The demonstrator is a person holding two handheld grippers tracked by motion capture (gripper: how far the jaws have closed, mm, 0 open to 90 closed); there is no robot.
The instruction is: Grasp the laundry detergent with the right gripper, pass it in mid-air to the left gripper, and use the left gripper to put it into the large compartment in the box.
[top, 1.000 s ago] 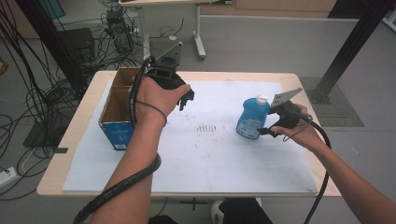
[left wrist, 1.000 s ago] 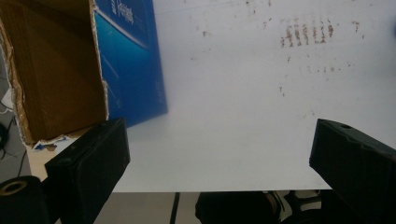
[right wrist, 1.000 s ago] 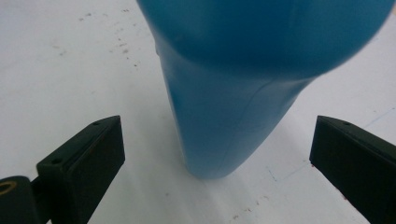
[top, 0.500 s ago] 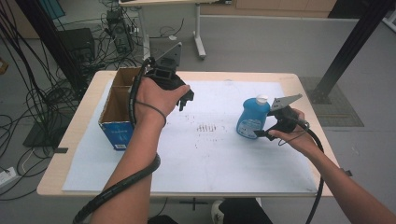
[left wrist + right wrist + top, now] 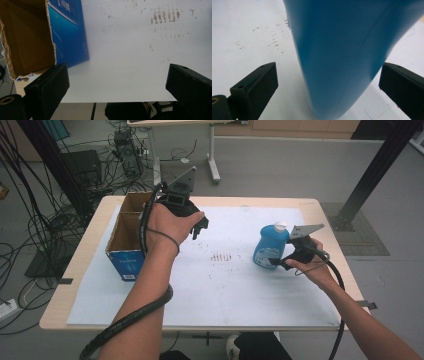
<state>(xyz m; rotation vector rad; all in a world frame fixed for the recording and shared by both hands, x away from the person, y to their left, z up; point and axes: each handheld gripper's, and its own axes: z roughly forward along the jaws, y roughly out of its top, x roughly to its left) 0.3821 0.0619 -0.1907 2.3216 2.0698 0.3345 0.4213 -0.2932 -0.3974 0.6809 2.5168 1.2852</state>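
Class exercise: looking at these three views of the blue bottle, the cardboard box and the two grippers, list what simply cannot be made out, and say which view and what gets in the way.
- Blue bottle: label text too small in the high view; its top is cut off by the frame edge in the right gripper view.
- Cardboard box: its inside bottom is hidden by its own walls and the left hand in the high view.
- Right gripper: whether either jaw touches the bottle cannot be told.
- Left gripper: jaws apart, nothing between them.

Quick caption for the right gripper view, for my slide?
Open right gripper straddling the blue bottle on the white sheet, fingers not yet touching it.
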